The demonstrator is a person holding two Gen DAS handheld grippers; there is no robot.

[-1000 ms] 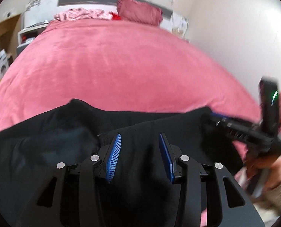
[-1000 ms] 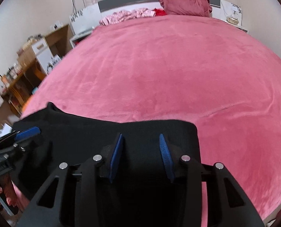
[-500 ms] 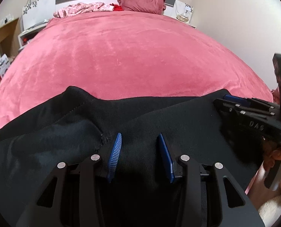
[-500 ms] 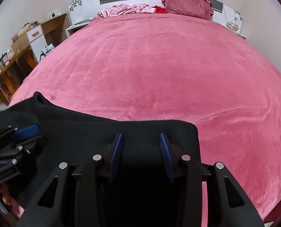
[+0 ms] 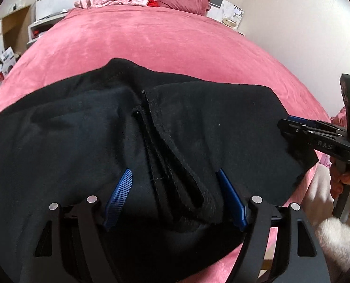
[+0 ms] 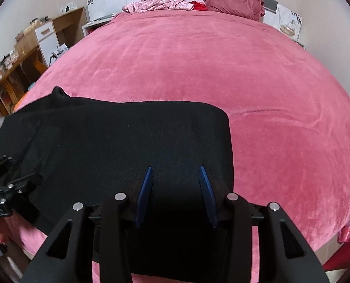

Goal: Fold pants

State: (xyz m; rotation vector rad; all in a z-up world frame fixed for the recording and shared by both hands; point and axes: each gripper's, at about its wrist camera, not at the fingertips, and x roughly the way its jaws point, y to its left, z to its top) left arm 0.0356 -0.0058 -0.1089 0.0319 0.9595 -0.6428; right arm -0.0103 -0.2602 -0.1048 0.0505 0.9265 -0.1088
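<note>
Black pants [image 5: 80, 129] lie folded across the near end of a pink bed [image 5: 175, 47]. My left gripper [image 5: 173, 171] hovers low over their near edge, jaws opening. A thick folded seam lies loose between the blue pads [image 5: 120, 193], and neither pad presses on it. My right gripper [image 6: 175, 167] sits at the right end of the pants [image 6: 128, 136], where black cloth fills the narrow gap between its pads. From the left wrist view the right gripper [image 5: 283, 124] rests on that corner, held by a hand [image 5: 349, 181]. The left gripper [image 6: 22, 181] shows at the right view's left edge.
Broad pink bedspread [image 6: 269, 94] stretches beyond the pants. At the headboard lie a red pillow [image 6: 231, 0] and crumpled pink clothing [image 6: 160, 3]. A wooden desk with clutter [image 6: 22, 54] stands left of the bed, a nightstand [image 6: 288, 27] at the far right, a wall close on the right.
The left jaws have spread wide and let go of the cloth. Both grippers moved forward and slightly down, and the pants now lie flatter and farther up the bed.
</note>
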